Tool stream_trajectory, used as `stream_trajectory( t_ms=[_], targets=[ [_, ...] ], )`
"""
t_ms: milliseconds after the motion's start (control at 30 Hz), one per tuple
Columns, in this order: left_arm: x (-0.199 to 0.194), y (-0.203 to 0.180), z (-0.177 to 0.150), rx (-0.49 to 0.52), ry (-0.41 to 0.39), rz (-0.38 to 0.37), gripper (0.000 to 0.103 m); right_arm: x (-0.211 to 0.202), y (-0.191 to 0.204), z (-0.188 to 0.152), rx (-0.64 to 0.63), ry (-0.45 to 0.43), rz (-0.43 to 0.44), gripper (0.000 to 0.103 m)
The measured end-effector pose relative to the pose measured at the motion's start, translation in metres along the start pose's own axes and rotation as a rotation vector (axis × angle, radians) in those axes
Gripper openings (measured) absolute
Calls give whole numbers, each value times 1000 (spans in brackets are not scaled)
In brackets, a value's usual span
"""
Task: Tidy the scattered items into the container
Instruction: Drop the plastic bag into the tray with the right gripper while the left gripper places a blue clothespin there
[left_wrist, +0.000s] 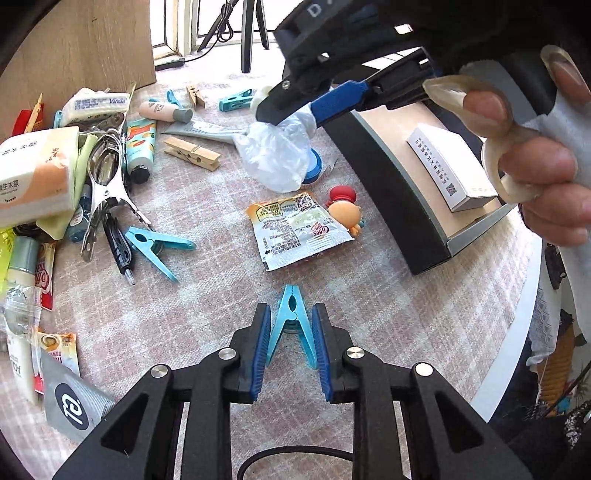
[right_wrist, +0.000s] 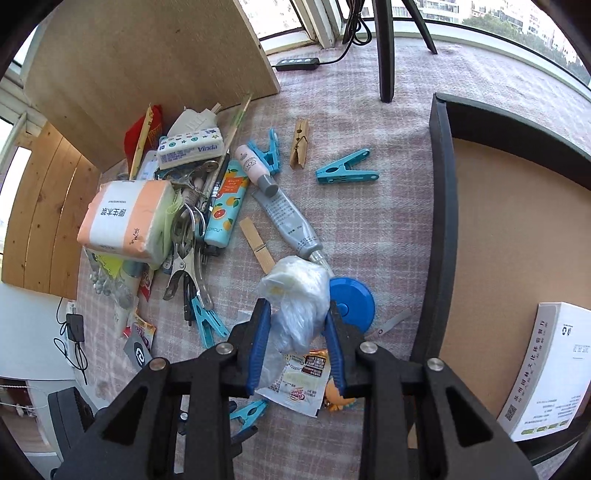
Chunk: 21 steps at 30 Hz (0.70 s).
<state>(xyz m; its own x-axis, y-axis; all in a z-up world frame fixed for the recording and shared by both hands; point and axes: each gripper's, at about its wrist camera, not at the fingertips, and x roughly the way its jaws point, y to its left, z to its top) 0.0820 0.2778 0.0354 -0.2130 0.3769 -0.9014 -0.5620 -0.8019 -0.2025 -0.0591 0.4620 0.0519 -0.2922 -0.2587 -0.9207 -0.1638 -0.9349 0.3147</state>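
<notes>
Blue-padded fingers of the left gripper (left_wrist: 290, 341) pinch a light-blue clothespin (left_wrist: 291, 325), its tip pointing toward the coffee sachet (left_wrist: 299, 230) lying just beyond. Past that sachet, the right gripper (right_wrist: 299, 321) holds a crumpled clear plastic bag (right_wrist: 297, 295) between its pads. Right of the sachet sits the dark-walled container (left_wrist: 373, 155), a white box (left_wrist: 452, 168) inside.

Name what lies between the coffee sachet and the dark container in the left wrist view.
An orange toy figure with a red cap lies between the coffee sachet and the container; the left wrist view shows it.
</notes>
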Motion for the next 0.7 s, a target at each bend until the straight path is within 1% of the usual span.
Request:
stream_trajectory(
  t_ms=[67,133,167,233,333,400,433,467,533,567,600,700],
  targets=[
    [-10,-1,2,-15,-10,-11,0,-17,-12,2,5,-46,-28,29],
    [-21,2,9,-15,-34,-27,0,-30,-25,4,19,-80,-52,29],
    [-20,8,18,-6,-47,-28,2,-26,-28,5,36,-95,-56,29],
    [-21,7,31,7,-57,-12,0,-28,-41,10,70,-120,-69,29],
    [-18,10,45,2,-71,-32,0,-41,-65,10,111,-146,-83,29],
    [-20,12,48,-4,-72,-17,0,-49,-82,7,139,-160,-93,29],
    [-18,14,51,-3,-65,6,0,-52,-89,6,150,-161,-96,29],
    [-16,16,52,3,-53,34,3,-53,-93,5,160,-163,-99,29],
    [-8,16,46,42,-16,36,28,-56,-98,2,163,-163,-102,29],
    [-5,15,42,61,-8,48,51,-56,-100,0,163,-162,-103,29],
    [-2,13,38,83,-1,66,59,-55,-100,-1,162,-159,-103,29],
    [11,2,24,167,45,114,58,-51,-99,-2,152,-154,-114,29]
  ],
)
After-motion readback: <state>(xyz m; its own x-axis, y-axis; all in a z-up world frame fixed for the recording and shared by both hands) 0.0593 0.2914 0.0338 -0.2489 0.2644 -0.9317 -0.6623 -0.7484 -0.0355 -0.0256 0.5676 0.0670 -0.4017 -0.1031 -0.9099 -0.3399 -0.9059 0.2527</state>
